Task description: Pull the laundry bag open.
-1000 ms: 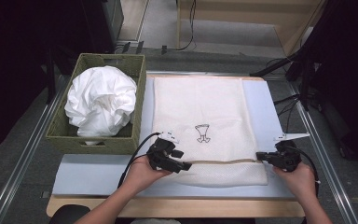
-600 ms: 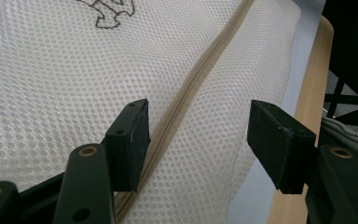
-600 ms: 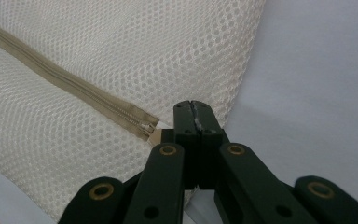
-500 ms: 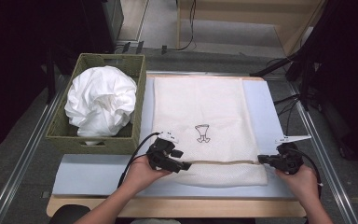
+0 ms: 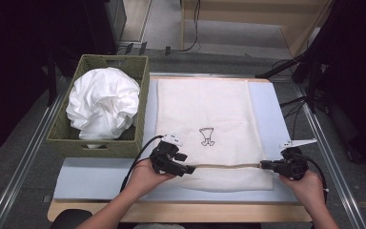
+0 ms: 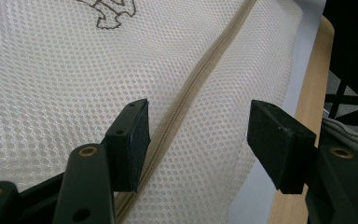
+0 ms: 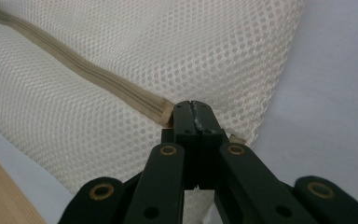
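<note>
A cream mesh bag (image 5: 205, 109) with a small dark emblem lies flat on the mat. A tan zipper (image 5: 228, 166) runs across it near the front edge. My left gripper (image 5: 188, 169) rests at the zipper's left end. In the left gripper view the left gripper (image 6: 200, 126) stands open, the zipper (image 6: 205, 70) running up between its jaws, no pad pressing on it. My right gripper (image 5: 263, 165) is at the zipper's right end. In the right gripper view the right gripper (image 7: 195, 114) is shut on the end of the zipper (image 7: 74, 60) at the bag's edge (image 7: 261, 93).
A green woven basket (image 5: 95, 143) holding bunched white cloth (image 5: 102, 102) stands left of the bag. A pale blue mat (image 5: 95, 176) covers the table, with the wooden edge (image 5: 181, 210) in front. Cables (image 5: 295, 107) trail at the right.
The right gripper has crept slightly toward the near edge with the zipper end in it. The left gripper has stayed put.
</note>
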{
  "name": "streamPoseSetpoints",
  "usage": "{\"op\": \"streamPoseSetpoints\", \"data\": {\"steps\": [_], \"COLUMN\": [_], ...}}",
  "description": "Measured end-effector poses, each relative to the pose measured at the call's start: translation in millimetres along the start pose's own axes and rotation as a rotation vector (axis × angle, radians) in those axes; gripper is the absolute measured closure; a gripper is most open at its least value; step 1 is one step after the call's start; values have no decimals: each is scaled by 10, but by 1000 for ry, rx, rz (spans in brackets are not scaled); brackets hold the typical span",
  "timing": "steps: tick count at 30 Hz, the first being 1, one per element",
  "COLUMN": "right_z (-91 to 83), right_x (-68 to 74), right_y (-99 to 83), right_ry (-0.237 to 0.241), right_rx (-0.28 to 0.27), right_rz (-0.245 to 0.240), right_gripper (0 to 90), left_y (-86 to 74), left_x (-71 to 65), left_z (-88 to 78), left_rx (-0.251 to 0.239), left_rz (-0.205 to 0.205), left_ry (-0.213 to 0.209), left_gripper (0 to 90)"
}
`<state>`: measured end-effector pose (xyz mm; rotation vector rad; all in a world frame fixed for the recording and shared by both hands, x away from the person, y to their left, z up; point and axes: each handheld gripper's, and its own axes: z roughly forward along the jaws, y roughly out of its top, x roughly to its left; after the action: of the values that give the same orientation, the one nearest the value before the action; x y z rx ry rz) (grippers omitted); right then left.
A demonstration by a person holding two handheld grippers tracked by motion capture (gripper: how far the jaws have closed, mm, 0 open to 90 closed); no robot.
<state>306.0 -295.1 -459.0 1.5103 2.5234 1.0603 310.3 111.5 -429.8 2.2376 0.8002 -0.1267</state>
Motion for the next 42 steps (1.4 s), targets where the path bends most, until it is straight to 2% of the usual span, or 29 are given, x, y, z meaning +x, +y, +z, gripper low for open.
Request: {"op": "streamPoseSetpoints", "data": {"steps": [6, 9, 10, 13, 19, 25, 32, 35, 40, 42], "right_z": [-16, -45, -94, -166, -184, -189, -74, -40, 2, 28], "right_x": [72, 88, 72, 20, -52, -59, -34, -10, 22, 48], "right_y": [27, 35, 36, 11, -56, -112, -140, -134, -104, -71], "right_ry": [11, -6, -41, -76, -130, -134, -120, -122, -124, -128], "right_rx": [-11, -17, -22, -35, 0, -6, 37, 30, 28, 32], "right_rz": [-6, -1, 8, 42, 53, 53, 20, -9, -22, -10], "right_gripper": [900, 857, 844, 820, 697, 573, 470, 427, 441, 470], "left_y": [0, -1, -1, -1, -1, -1, -1, -1, -1, -1], "left_x": [4, 4, 3, 5, 7, 16, 7, 10, 7, 4], "left_z": [1, 0, -6, -7, -9, -12, -5, -3, 4, 12], "left_rx": [0, -1, 3, -1, -1, -1, 0, -1, 2, 7], "left_rz": [0, -1, -1, -2, -1, 3, -1, -2, 4, 1], "left_ry": [-2, -2, 2, -1, 4, 2, 0, -2, 0, -2], "left_gripper": [394, 394, 394, 394, 394, 393, 393, 393, 392, 393]}}
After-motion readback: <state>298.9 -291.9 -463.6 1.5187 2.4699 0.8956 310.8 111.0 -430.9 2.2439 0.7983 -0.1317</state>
